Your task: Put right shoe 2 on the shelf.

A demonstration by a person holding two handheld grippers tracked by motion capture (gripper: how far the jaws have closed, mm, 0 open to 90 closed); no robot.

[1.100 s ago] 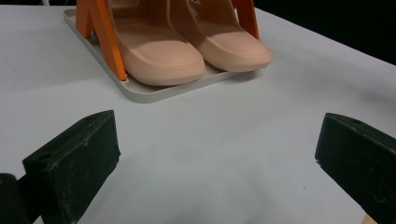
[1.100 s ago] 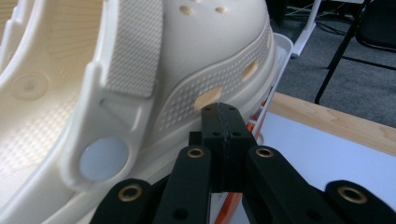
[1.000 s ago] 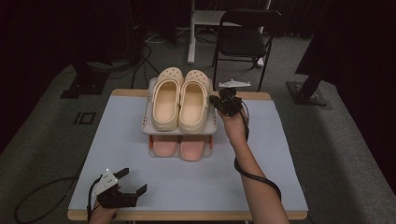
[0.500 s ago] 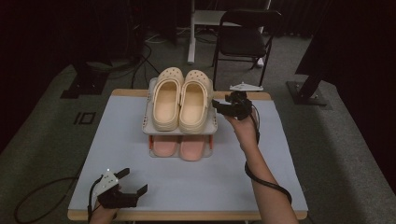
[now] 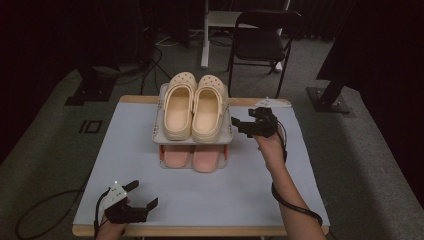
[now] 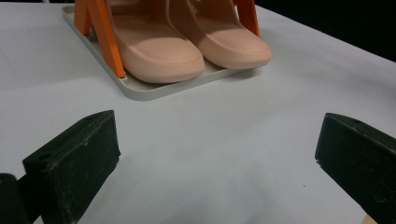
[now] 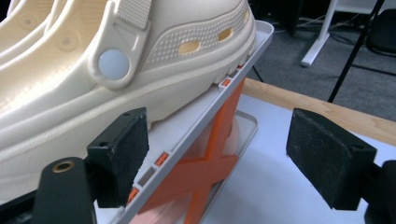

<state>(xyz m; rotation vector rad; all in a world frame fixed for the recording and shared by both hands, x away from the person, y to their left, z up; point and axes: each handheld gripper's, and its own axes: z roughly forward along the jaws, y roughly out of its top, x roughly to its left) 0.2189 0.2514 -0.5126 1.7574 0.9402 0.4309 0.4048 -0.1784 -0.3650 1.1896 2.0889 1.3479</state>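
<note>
- Now that the pair of cream clogs [image 5: 195, 107] sits side by side on the top shelf of the small shoe rack [image 5: 226, 138], just above the middle of the high view, the placing step looks finished to me.
- Under them, on the rack's lower tray, a pair of pink slippers [image 5: 193, 156] pokes its toes toward the near edge; the left gripper view shows them beside the orange legs [image 6: 106, 35].
- A second ago the right gripper [image 5: 245, 125] was up against the right clog; it has since slid away to the right of the rack, and its jaws have just been opening, standing wide now with nothing between them.
- In the right gripper view one jaw sits over the shelf's grey rim [image 7: 205, 119], next to the clog's side [image 7: 187, 42] without pressing on it, so I judge the shoe released.
- The left gripper [image 5: 141, 196] waits at the lower left of the high view, near the table's [image 5: 300, 200] front edge, jaws wide and holding nothing, in the same spot as a second ago.
</note>
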